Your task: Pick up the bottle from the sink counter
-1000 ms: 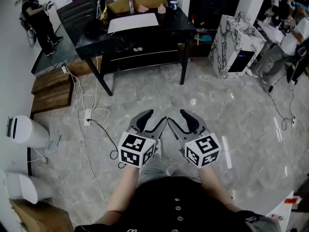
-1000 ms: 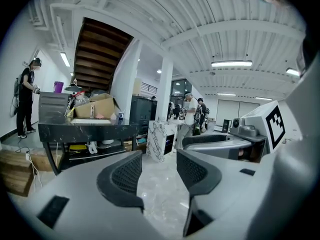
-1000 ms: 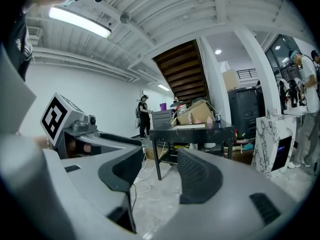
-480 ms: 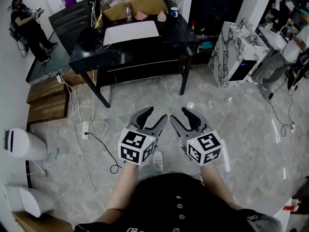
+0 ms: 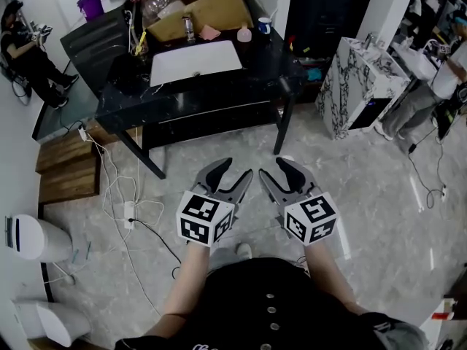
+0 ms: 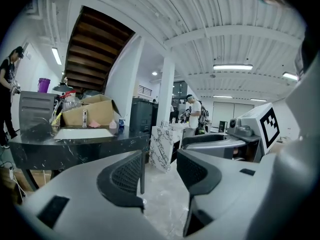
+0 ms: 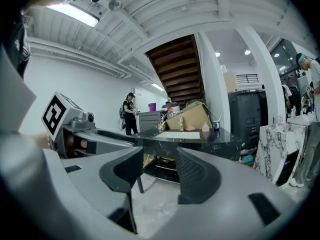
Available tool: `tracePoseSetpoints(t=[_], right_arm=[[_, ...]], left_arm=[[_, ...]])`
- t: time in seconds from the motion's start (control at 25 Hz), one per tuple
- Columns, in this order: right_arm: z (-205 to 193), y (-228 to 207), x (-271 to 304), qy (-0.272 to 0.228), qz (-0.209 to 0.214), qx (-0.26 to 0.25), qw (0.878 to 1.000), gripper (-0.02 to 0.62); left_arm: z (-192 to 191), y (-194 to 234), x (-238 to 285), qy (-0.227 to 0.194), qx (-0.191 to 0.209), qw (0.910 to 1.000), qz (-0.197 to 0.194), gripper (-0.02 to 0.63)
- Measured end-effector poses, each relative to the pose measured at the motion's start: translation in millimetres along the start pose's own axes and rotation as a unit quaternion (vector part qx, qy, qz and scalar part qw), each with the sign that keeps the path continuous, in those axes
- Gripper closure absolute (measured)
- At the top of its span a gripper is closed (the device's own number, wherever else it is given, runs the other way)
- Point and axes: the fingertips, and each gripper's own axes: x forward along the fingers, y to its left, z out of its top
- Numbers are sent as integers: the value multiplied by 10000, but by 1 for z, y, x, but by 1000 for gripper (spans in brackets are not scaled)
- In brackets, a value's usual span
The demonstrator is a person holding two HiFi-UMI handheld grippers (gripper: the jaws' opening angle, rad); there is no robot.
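Just in front of the person, the left tool [image 5: 235, 172] and the right tool [image 5: 273, 170] are hovering side by side over the floor [image 5: 350, 173], each with its jaws standing partly apart and nothing between them. Well beyond, at about eleven o'clock, the bottle [image 5: 188, 26] is standing upright on the black counter [image 5: 219, 86], behind the white sink [image 5: 195, 62], just beside a cardboard box [image 5: 211, 9].

pale marbled floor [image 5: 365, 195] beneath the left claw [image 5: 235, 175], black counter [image 5: 219, 93] ahead of it, white marbled cabinet [image 5: 357, 79] ahead and right of the right claw [image 5: 273, 172], wooden steps [image 5: 66, 166] far left, ribbed white ceiling [image 6: 200, 14], strip lights [image 6: 232, 67]
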Motion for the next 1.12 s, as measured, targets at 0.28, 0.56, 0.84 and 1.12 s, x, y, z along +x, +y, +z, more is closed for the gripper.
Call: tracePoseSetpoints(t=[0.28, 0.56, 0.84, 1.12], right_arm=[[-8, -5, 27, 158, -64, 79, 9998, 402], [-14, -20, 45, 300, -116, 111, 9994, 402], [-6, -44, 81, 290, -59, 78, 9995, 397], [4, -75, 138, 365, 195, -17, 9991, 393]], left_arm=[[-9, 22, 11, 151, -103, 9998, -103, 394], [-12, 37, 27, 247, -150, 9995, -163, 394], [-3, 64, 55, 249, -146, 9995, -98, 394], [6, 105, 94, 266, -201, 9994, 82, 394]])
